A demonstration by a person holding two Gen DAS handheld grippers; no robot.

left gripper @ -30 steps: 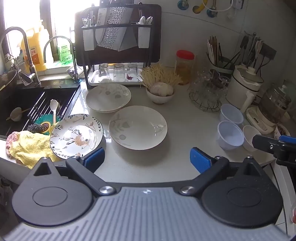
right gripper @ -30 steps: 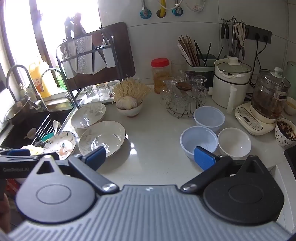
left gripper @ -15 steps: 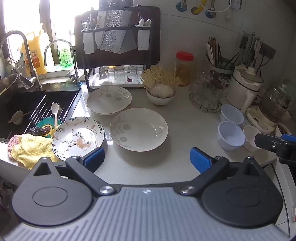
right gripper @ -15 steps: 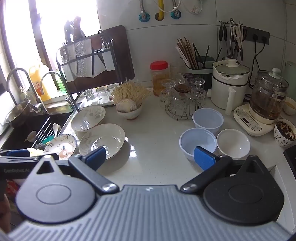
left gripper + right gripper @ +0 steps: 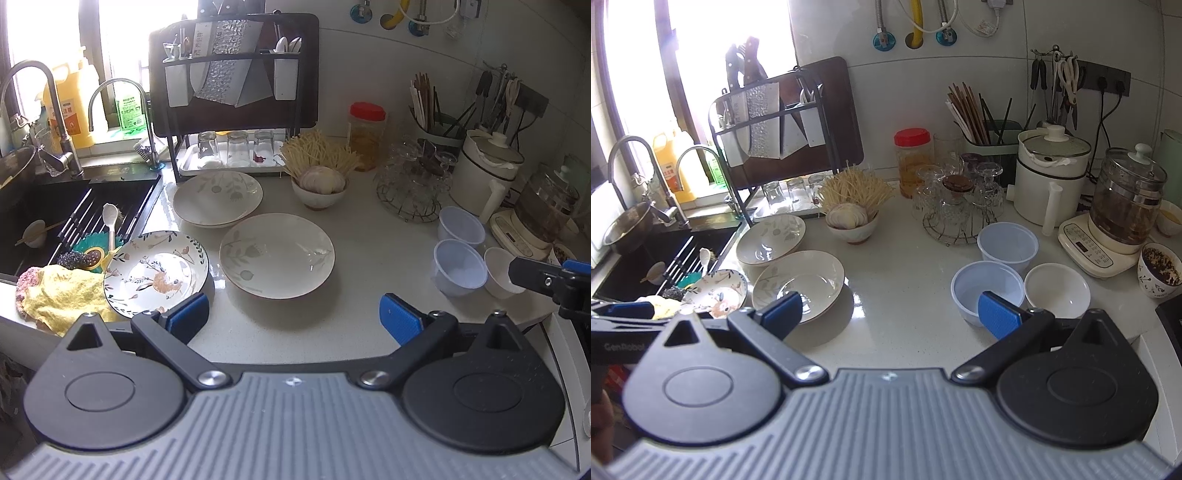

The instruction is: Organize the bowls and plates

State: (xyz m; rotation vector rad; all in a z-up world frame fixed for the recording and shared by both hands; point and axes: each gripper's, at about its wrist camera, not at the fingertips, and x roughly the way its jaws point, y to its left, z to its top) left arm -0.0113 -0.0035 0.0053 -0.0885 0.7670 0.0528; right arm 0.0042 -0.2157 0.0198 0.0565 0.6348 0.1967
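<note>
A deep white plate with a leaf print (image 5: 277,254) sits mid-counter; it also shows in the right wrist view (image 5: 799,282). A second leaf-print plate (image 5: 218,197) lies behind it. A flower-patterned plate (image 5: 155,271) rests at the sink edge. Two pale blue plastic bowls (image 5: 988,290) (image 5: 1007,242) and a small white bowl (image 5: 1057,290) stand at the right. My left gripper (image 5: 293,319) is open and empty, hovering above the counter in front of the plates. My right gripper (image 5: 890,314) is open and empty, in front of the near blue bowl.
A dish rack (image 5: 236,92) with glasses stands at the back. A bowl of garlic and noodles (image 5: 319,184), a wire glass holder (image 5: 960,214), a white cooker (image 5: 1051,181) and a kettle (image 5: 1124,199) line the back. The sink (image 5: 55,214) and a yellow cloth (image 5: 59,291) are at left.
Both grippers have risen and pulled back slightly, so the counter sits a little lower in both views. Nothing on the counter has moved; both stay open.
</note>
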